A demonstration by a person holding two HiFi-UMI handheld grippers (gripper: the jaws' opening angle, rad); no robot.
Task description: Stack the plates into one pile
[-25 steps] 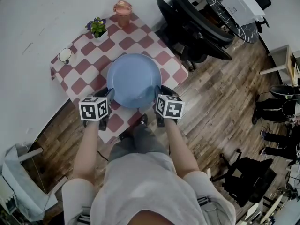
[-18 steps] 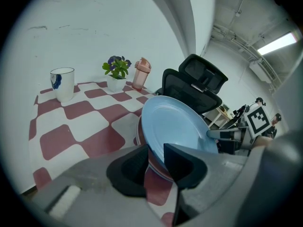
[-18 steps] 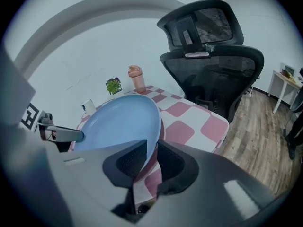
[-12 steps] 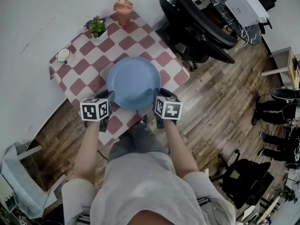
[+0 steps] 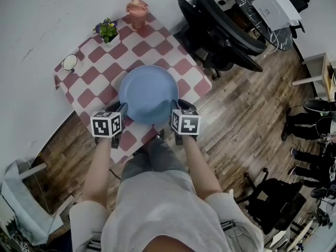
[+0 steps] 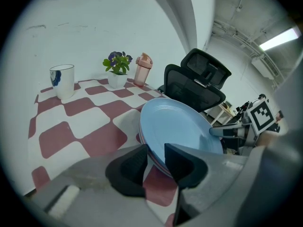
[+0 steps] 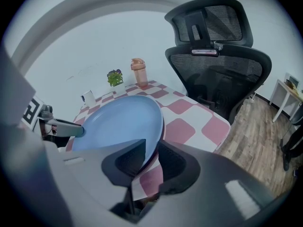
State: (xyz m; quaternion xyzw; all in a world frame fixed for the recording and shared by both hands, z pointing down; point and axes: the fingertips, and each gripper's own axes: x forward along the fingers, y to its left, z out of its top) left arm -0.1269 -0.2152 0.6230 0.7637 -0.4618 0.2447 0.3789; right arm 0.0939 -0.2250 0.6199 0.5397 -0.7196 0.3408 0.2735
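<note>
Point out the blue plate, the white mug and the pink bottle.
blue plate [image 5: 148,91]: head view, middle of its upper face.
white mug [image 6: 62,82]: left gripper view, its side wall.
pink bottle [image 6: 140,75]: left gripper view, its body.

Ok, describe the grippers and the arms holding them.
The left gripper and right gripper have grey bodies with dark wedge-shaped jaws. Each carries a white cube of black square markers. The person wears a light grey short-sleeved shirt.

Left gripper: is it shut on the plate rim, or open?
Open. The left gripper has just been opening its jaws; the rim of the blue plate stands between them, with a slim gap at the pads.
</note>
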